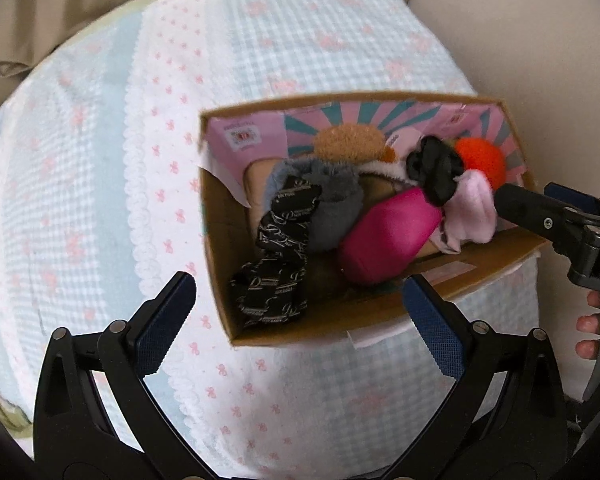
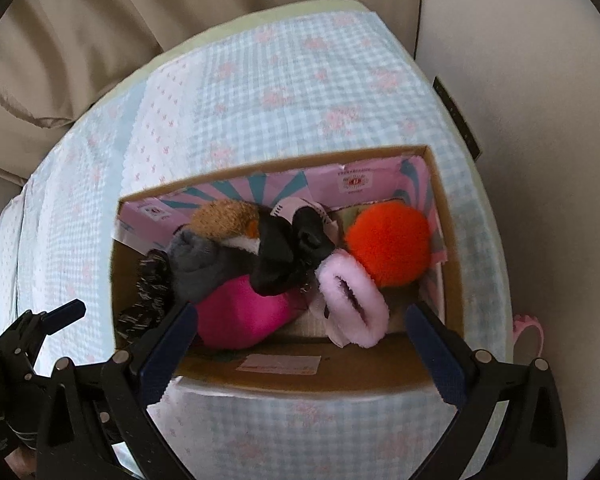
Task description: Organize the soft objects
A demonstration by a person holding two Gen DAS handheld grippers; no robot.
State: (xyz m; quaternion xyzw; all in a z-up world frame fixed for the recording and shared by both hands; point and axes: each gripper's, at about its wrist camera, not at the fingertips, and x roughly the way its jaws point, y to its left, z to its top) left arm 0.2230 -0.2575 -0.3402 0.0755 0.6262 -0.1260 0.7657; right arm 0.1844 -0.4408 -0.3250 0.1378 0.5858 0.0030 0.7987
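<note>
A cardboard box (image 1: 216, 216) (image 2: 444, 208) with pink and teal lining stands on a checked cloth. It holds soft things: an orange pom-pom (image 1: 482, 160) (image 2: 388, 244), a magenta pouch (image 1: 388, 236) (image 2: 240, 316), a pale pink fluffy piece (image 1: 472, 208) (image 2: 356, 300), a black scrunchie (image 1: 434, 170) (image 2: 296, 248), a grey fuzzy item (image 1: 332, 204) (image 2: 196, 264), a brown plush (image 1: 350, 140) (image 2: 224, 216) and a black patterned fabric strip (image 1: 276, 264) (image 2: 148, 296). My left gripper (image 1: 300, 320) is open and empty at the box's near edge. My right gripper (image 2: 300, 344) is open and empty over the box's near wall; it shows in the left view (image 1: 540, 204).
The blue-and-white checked cloth with pink bows (image 1: 100, 160) (image 2: 260, 80) covers a rounded cushion. Beige upholstery (image 2: 80, 40) rises behind and to the right. A pink-rimmed object (image 2: 530, 332) lies beside the cushion's right edge.
</note>
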